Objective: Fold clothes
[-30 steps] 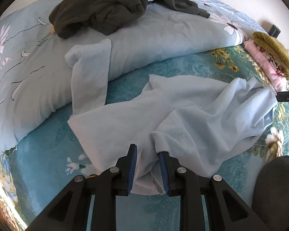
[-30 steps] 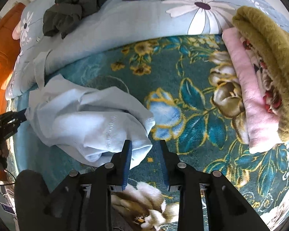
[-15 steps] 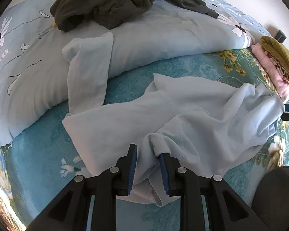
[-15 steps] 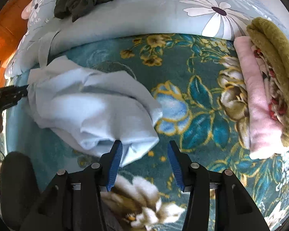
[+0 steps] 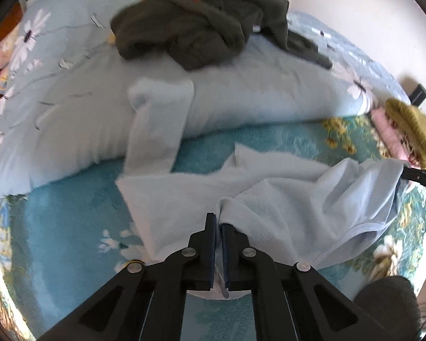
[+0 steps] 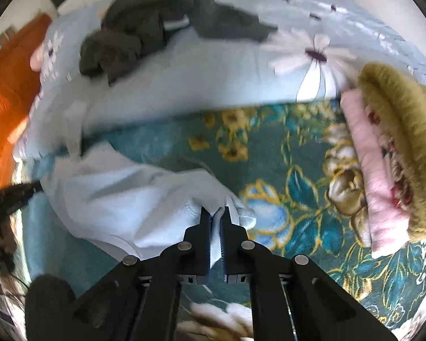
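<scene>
The pale blue soft knit garment (image 5: 284, 199) lies crumpled on the teal flowered bed cover (image 5: 65, 227), with one sleeve (image 5: 156, 125) reaching up onto the light blue daisy-print duvet (image 5: 255, 93). The left gripper (image 5: 219, 227) has its jaws together on a fold of the near edge, and the right gripper (image 6: 215, 216) has its jaws clamped on another bunch of the same cloth at the garment's other end.

The step in hand seems to be to lift the garment by two points and spread it flat before folding. To do this well, both hands should rise together and move apart until the cloth between them hangs straight, without twist. Each grip appears to hold a bunch of cloth, not a clean corner, so the garment may open unevenly; a short shake could help. The sleeve on the duvet may drag, so lift high enough to free it. Lay the garment down on the open part of the bed cover, away from the folded stack of pink and olive clothes (image 6: 389, 153) and the dark grey heap of clothes (image 5: 201, 28).
</scene>
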`<control>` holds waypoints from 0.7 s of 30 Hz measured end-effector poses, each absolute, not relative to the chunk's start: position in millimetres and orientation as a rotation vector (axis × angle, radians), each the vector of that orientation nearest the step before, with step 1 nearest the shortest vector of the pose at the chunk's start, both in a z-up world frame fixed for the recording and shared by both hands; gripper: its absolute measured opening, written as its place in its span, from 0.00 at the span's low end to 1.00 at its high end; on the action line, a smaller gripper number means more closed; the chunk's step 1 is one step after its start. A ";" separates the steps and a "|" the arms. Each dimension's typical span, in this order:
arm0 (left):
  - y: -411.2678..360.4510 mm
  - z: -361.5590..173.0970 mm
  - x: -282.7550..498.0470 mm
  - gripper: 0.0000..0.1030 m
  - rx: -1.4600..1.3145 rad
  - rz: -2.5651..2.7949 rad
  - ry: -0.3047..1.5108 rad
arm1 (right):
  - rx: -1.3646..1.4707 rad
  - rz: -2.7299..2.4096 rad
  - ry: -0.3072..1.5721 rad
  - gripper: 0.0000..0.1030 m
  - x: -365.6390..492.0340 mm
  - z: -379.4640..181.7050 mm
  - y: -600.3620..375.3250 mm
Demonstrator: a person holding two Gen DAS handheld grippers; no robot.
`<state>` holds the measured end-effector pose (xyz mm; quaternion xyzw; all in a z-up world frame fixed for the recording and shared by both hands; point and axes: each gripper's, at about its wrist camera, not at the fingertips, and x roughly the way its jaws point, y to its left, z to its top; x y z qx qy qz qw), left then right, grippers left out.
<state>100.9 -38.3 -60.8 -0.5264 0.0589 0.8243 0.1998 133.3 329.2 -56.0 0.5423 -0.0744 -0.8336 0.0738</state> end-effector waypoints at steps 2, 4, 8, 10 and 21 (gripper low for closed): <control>-44.4 -43.1 101.0 0.04 -1.438 2.345 0.147 | 1.551 -2.534 -0.229 0.05 131.0 -32.2 325.3; -51.3 -21.9 100.4 0.04 -1.396 2.393 0.125 | 1.481 -2.557 -0.217 0.05 129.0 -9.8 320.0; -74.5 36.7 104.6 0.04 -1.261 2.506 0.058 | 1.340 -2.608 -0.154 0.05 116.3 45.8 303.7; -86.0 66.2 108.8 0.04 -1.189 2.557 0.037 | 1.265 -2.633 -0.153 0.05 114.1 74.7 296.8; -140.1 191.3 151.4 0.04 -0.882 2.727 0.101 | 0.799 -2.704 -0.014 0.01 146.5 239.1 260.7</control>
